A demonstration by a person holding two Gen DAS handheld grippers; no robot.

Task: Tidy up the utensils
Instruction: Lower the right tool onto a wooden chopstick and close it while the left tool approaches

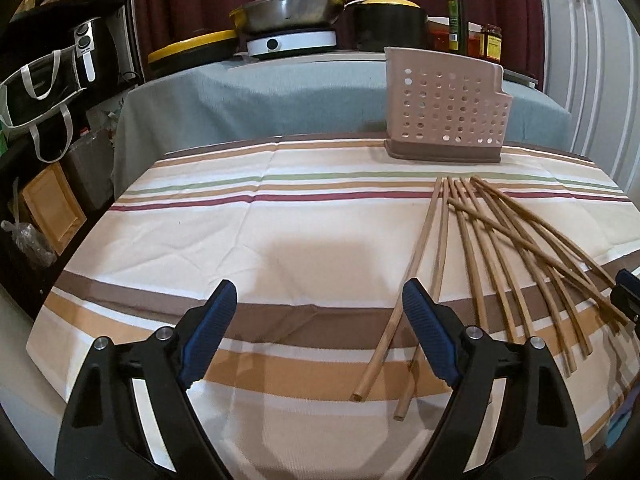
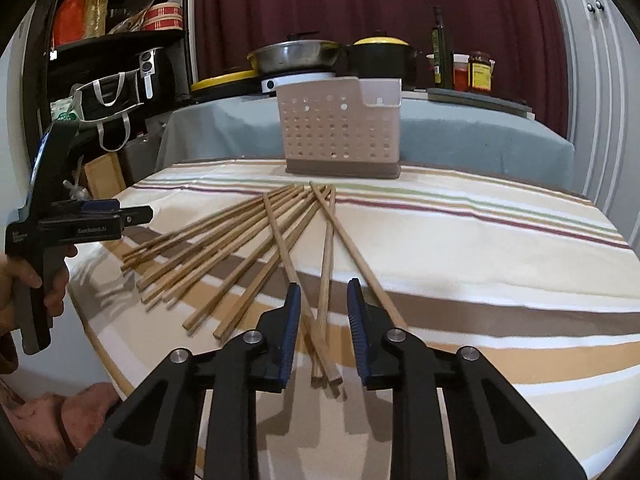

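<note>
In the left wrist view, the left claw (image 1: 316,300) is seen at the lower centre, spread wide with nothing between its blue pads, held above the striped cloth (image 1: 200,240) of the counter. To its right, the chopsticks (image 1: 492,240) are fanned out across the cloth, their far tips gathered near the perforated utensil holder (image 1: 444,112), which stands upright at the upper right of the cloth. The two leftmost sticks are seen running down past the claw's right finger. At the far right edge a small part of the right claw (image 1: 628,296) is visible.

In the right wrist view, the left claw (image 2: 132,212) is seen at the left edge, gripped by a hand (image 2: 24,280). The chopsticks (image 2: 224,240) spread from centre left toward the bottom centre, where the right claw (image 2: 324,304) is held partly open around the near ends of a few sticks; whether the pads touch them cannot be told. The utensil holder (image 2: 340,132) stands upright at upper centre, just beyond the sticks' tips.
</note>
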